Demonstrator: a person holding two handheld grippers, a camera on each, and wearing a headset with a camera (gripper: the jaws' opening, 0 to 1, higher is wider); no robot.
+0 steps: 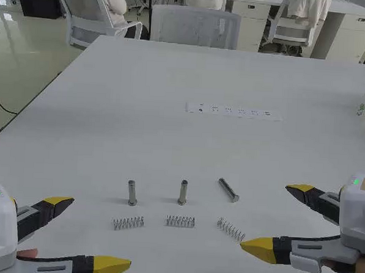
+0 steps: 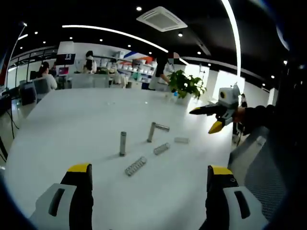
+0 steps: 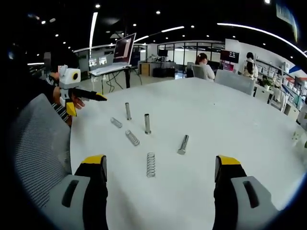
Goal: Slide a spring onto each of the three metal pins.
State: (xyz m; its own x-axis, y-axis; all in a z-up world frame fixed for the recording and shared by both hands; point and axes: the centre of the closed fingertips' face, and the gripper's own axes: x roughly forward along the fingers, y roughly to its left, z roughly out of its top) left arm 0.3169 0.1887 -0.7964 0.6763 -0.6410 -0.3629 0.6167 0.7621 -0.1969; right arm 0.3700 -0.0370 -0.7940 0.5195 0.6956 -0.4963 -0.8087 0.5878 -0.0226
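Start state: nothing threaded, nothing held

Row of three on the white table (image 1: 110, 108): left pin (image 1: 132, 192) and middle pin (image 1: 182, 192) stand upright, right pin (image 1: 228, 189) lies on its side at an angle. One spring lies flat just in front of each: left spring (image 1: 128, 222), middle spring (image 1: 180, 221), right spring (image 1: 231, 229). None touches its pin and none is on one. The pairing looks deliberate, one spring per pin, so each pick has its target right behind it. The upright pins can probably take a spring lowered from above. The lying one likely needs standing up or holding first.

At the near left the left gripper (image 1: 85, 233) hovers low, jaws spread wide, nothing between them. At the near right the right gripper (image 1: 277, 217) hovers just beside the right spring, jaws also wide and empty. Both flank the row with tips pointing inward, which reads as a ready stance with the task not begun. The right spring seems the likeliest first pick, but that is a guess.

Farther out, a power strip (image 1: 233, 110) sits flush mid-table, well apart from the work. A grey chair (image 1: 194, 26) stands at the far edge.
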